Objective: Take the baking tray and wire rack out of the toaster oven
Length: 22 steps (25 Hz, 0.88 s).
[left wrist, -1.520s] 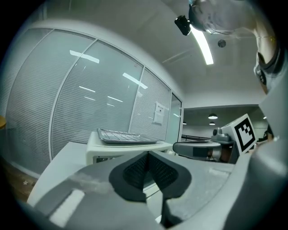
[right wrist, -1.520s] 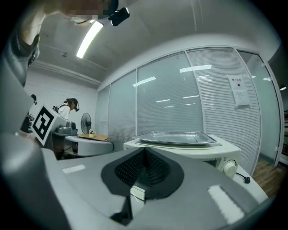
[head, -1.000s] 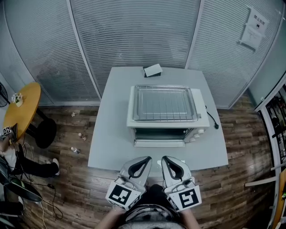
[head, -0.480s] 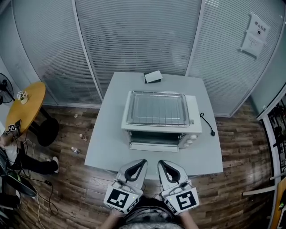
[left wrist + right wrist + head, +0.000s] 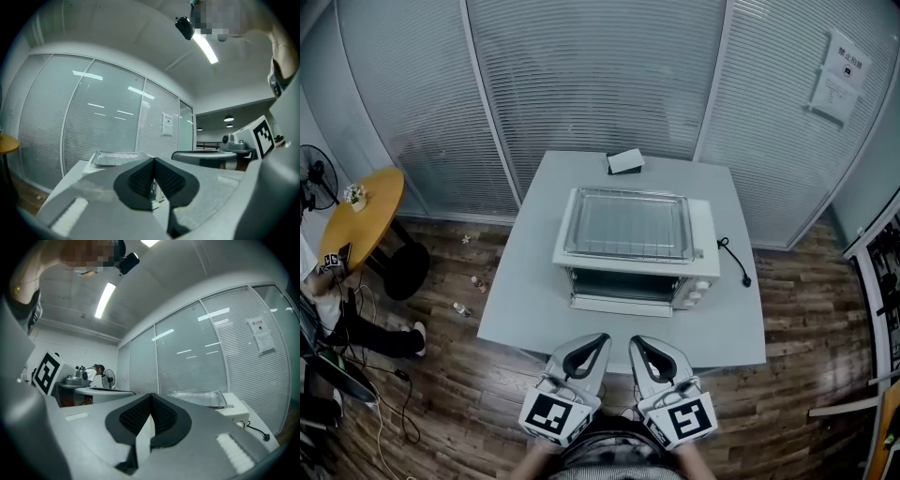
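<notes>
A pale grey square table point(image 5: 525, 309) stood on a dark wood-plank floor point(image 5: 441, 384), backed by glass partition walls with fine horizontal slats point(image 5: 581, 75). A round yellow side table point(image 5: 367, 214) sat well off to the left. On the grey table rested a boxy white toaster oven point(image 5: 706, 262), with a thin black cord point(image 5: 734, 262) curling beside it. A shiny rectangular metal baking tray point(image 5: 628, 225) lay on the oven's top, with what looked like the thin wire rack point(image 5: 656, 239) laid in it. The left gripper point(image 5: 598, 339) and right gripper point(image 5: 639, 341) hovered side by side at the table's near edge, their ribbed black jaws pressed together on nothing.
</notes>
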Each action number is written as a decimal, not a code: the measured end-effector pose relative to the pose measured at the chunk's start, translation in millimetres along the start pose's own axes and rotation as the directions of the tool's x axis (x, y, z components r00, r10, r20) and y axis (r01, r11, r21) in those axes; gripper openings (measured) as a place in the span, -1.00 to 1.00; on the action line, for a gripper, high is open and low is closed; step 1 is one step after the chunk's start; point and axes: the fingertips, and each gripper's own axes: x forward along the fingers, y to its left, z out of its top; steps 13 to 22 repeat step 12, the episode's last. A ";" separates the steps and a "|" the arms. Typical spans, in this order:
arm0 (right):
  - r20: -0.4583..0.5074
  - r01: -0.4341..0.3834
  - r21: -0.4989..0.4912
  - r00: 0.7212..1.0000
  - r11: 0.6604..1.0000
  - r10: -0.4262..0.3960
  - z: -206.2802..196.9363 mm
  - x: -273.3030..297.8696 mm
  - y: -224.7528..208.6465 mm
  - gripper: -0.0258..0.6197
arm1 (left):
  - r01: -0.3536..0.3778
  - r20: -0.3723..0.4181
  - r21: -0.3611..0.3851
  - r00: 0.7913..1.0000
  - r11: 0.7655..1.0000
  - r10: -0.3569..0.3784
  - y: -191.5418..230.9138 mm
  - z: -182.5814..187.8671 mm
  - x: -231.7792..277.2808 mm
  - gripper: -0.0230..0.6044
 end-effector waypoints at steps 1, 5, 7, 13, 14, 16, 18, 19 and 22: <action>0.000 -0.002 0.001 1.000 1.000 0.002 -0.1 -1.5 0.2 -0.92 | 0.000 0.000 0.000 1.000 1.000 0.000 -1.8 0.0 -0.3 -0.91; -0.001 -0.013 -0.006 1.000 1.000 0.013 0.3 -6.8 2.6 -0.92 | 0.004 -0.002 0.001 1.000 1.000 -0.004 -9.1 0.4 -1.7 -0.91; -0.005 -0.017 -0.001 1.000 1.000 0.017 -0.8 -9.1 2.2 -0.92 | 0.006 -0.003 0.003 1.000 1.000 -0.006 -12.6 0.4 -0.8 -0.91; -0.003 -0.019 -0.001 1.000 1.000 0.019 0.6 -15.2 -1.5 -0.92 | -0.002 0.000 -0.007 1.000 1.000 0.002 -20.5 2.9 1.0 -0.91; -0.003 -0.019 -0.001 1.000 1.000 0.019 0.6 -15.2 -1.5 -0.92 | -0.002 0.000 -0.007 1.000 1.000 0.002 -20.5 2.9 1.0 -0.91; -0.003 -0.019 -0.001 1.000 1.000 0.019 0.6 -15.2 -1.5 -0.92 | -0.002 0.000 -0.007 1.000 1.000 0.002 -20.5 2.9 1.0 -0.91; -0.003 -0.019 -0.001 1.000 1.000 0.019 0.6 -15.2 -1.5 -0.92 | -0.002 0.000 -0.007 1.000 1.000 0.002 -20.5 2.9 1.0 -0.91; -0.003 -0.019 -0.001 1.000 1.000 0.019 0.6 -15.2 -1.5 -0.92 | -0.002 0.000 -0.007 1.000 1.000 0.002 -20.5 2.9 1.0 -0.91; -0.003 -0.019 -0.001 1.000 1.000 0.019 0.6 -15.2 -1.5 -0.92 | -0.002 0.000 -0.007 1.000 1.000 0.002 -20.5 2.9 1.0 -0.91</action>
